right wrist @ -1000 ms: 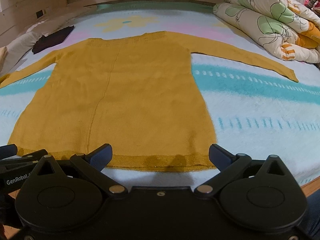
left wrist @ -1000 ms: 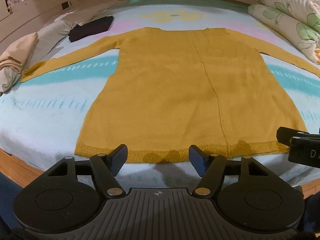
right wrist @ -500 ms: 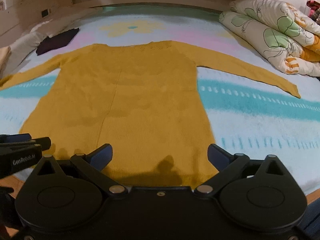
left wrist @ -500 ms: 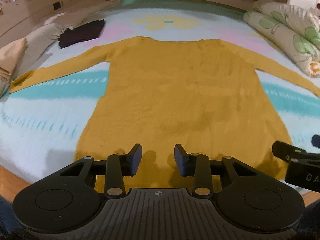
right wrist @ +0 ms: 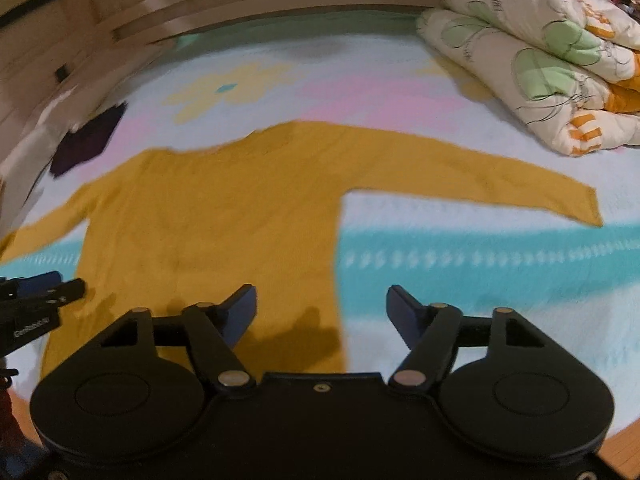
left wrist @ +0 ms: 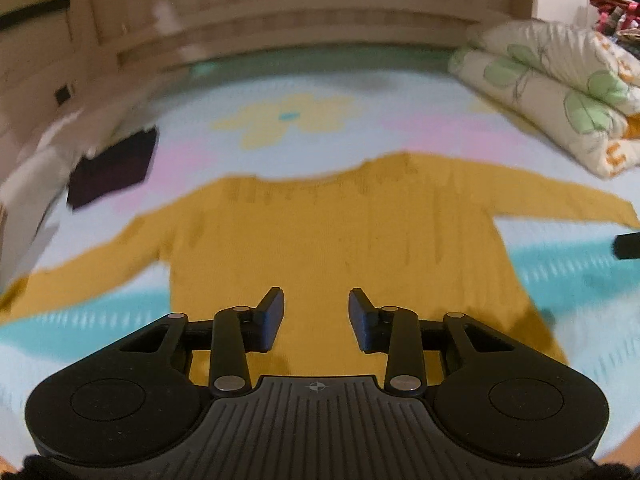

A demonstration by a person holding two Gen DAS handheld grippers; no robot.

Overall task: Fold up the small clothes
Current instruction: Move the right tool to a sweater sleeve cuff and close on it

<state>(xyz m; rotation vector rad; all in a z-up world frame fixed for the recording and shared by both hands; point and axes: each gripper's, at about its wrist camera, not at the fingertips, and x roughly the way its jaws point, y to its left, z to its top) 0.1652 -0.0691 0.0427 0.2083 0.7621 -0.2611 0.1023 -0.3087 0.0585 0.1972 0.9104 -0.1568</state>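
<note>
A mustard-yellow long-sleeved knit top (left wrist: 340,240) lies flat on the bed with both sleeves spread out; it also shows in the right wrist view (right wrist: 224,216). My left gripper (left wrist: 316,316) hovers over the lower middle of the top, jaws partly open and empty. My right gripper (right wrist: 320,312) is wide open and empty above the top's right side edge. The right sleeve (right wrist: 500,180) stretches to the right. The hem is hidden behind both grippers. Both views are blurred.
A folded floral quilt (right wrist: 540,60) lies at the back right. A dark folded garment (left wrist: 116,164) sits at the back left beside pale pillows (left wrist: 32,184). A wooden headboard (left wrist: 300,12) bounds the far side. The bedsheet (right wrist: 480,264) is patterned in teal and pink.
Both grippers have moved forward over the top, so the hem has passed out of sight under them. The left jaws narrowed from a second ago. The right jaws stayed wide open.
</note>
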